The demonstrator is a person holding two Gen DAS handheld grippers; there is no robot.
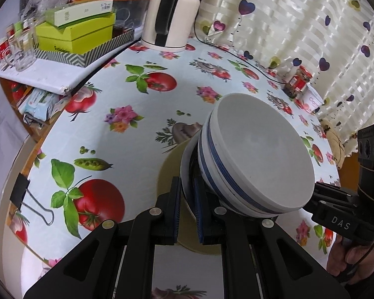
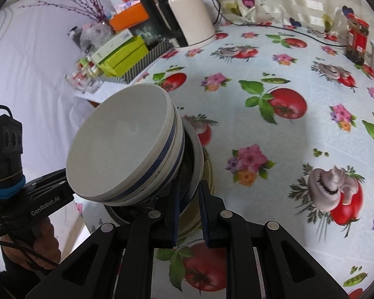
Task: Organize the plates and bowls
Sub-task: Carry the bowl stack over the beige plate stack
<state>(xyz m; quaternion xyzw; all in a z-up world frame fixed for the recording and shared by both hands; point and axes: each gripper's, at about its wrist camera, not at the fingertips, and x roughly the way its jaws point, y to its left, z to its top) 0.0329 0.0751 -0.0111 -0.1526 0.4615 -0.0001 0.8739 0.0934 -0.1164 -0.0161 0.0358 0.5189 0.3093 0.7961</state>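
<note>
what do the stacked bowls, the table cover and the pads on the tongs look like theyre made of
Stacked bowls: likely glazed ceramic, white with blue bands and a soft sheen.
Table cover: probably wipeable vinyl, smooth, printed with tomatoes and flowers.
Pads: likely ribbed blue rubber on black plastic tongs.
</note>
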